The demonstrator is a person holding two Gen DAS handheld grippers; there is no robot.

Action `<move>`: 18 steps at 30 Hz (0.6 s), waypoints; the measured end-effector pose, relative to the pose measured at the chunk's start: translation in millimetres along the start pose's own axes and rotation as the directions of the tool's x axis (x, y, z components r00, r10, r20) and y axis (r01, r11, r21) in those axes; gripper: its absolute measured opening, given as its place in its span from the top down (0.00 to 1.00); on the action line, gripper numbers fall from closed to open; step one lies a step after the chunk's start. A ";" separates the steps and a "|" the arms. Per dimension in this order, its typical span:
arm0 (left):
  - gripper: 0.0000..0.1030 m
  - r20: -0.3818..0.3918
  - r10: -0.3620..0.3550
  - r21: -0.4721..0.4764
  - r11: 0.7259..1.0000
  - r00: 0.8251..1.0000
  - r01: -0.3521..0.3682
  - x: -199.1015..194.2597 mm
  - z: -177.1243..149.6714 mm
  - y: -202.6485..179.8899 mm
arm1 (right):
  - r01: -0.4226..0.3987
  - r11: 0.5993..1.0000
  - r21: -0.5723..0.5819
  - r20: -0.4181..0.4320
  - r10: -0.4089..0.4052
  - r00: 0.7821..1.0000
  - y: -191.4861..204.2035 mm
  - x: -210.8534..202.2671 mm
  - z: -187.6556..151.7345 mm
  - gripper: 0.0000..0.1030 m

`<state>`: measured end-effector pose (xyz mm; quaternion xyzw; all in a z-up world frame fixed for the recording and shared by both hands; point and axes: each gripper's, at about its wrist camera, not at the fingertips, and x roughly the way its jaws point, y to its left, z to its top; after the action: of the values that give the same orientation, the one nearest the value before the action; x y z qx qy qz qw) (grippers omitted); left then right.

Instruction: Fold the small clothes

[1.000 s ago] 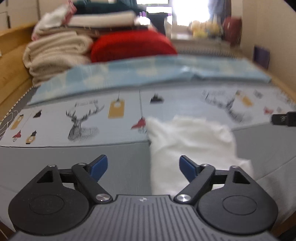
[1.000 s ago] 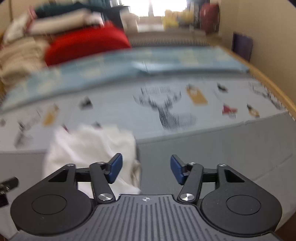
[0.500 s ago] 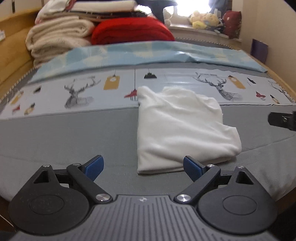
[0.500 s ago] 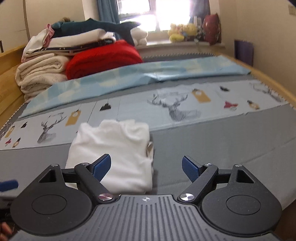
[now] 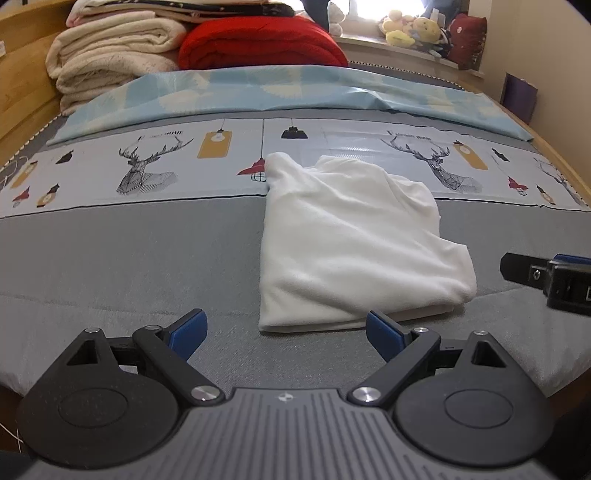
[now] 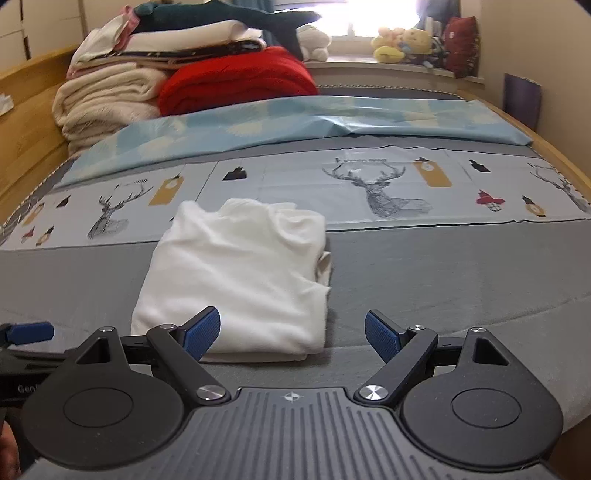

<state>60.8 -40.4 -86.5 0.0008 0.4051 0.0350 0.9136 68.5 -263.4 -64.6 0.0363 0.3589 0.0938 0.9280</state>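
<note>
A white garment [image 5: 351, 236] lies folded in a rough rectangle on the grey bed cover [image 5: 129, 258], its far end on the deer-print cloth. My left gripper [image 5: 286, 328] hovers open at its near edge, with nothing between the blue pads. In the right wrist view the garment [image 6: 240, 273] sits left of centre. My right gripper [image 6: 291, 330] stands wide open over its near right corner, pads off the cloth. Each gripper shows at the edge of the other's view: the right gripper [image 5: 546, 277] and the left gripper [image 6: 26, 332].
A deer-print cloth [image 5: 147, 170] and a light-blue sheet [image 5: 295, 88] cross the bed behind the garment. Stacked cream blankets [image 5: 110, 59] and a red blanket [image 5: 258, 44] pile up at the far left. Soft toys [image 5: 410, 27] line the windowsill. Wooden bed rails [image 6: 546, 147] run along both sides.
Both grippers drew back from the garment and sank a little, so it now lies whole in front of them. The right jaws spread wider. The blur has gone.
</note>
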 end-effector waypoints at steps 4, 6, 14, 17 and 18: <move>0.08 -0.003 0.001 -0.001 1.000 1.000 -0.001 1.1 0.7 1.0 | -0.005 1.000 -0.017 -0.014 0.005 1.000 6.8 4.7 -0.4 0.16; 0.08 0.001 -0.003 0.003 1.000 1.000 0.003 1.0 1.1 -0.1 | -0.006 1.000 -0.024 -0.021 0.006 1.000 8.7 6.2 -0.9 0.16; 0.08 0.009 -0.013 0.024 1.000 1.000 0.013 1.0 0.1 -2.7 | -0.006 0.999 -0.032 -0.031 0.005 1.000 10.1 8.9 -1.2 0.16; 0.08 0.011 -0.014 0.024 1.000 1.000 0.014 0.5 -0.1 -1.9 | -0.009 0.999 -0.034 -0.034 0.008 0.999 9.1 9.0 -1.1 0.16; 0.08 0.012 -0.014 0.024 1.000 1.000 0.014 0.7 0.0 -2.1 | -0.009 0.999 -0.035 -0.034 0.008 0.999 9.3 9.0 -1.2 0.16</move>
<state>61.4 -42.5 -87.1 0.0090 0.4001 0.0236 0.9161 72.9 -252.5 -70.1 0.0199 0.3726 0.1044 0.9219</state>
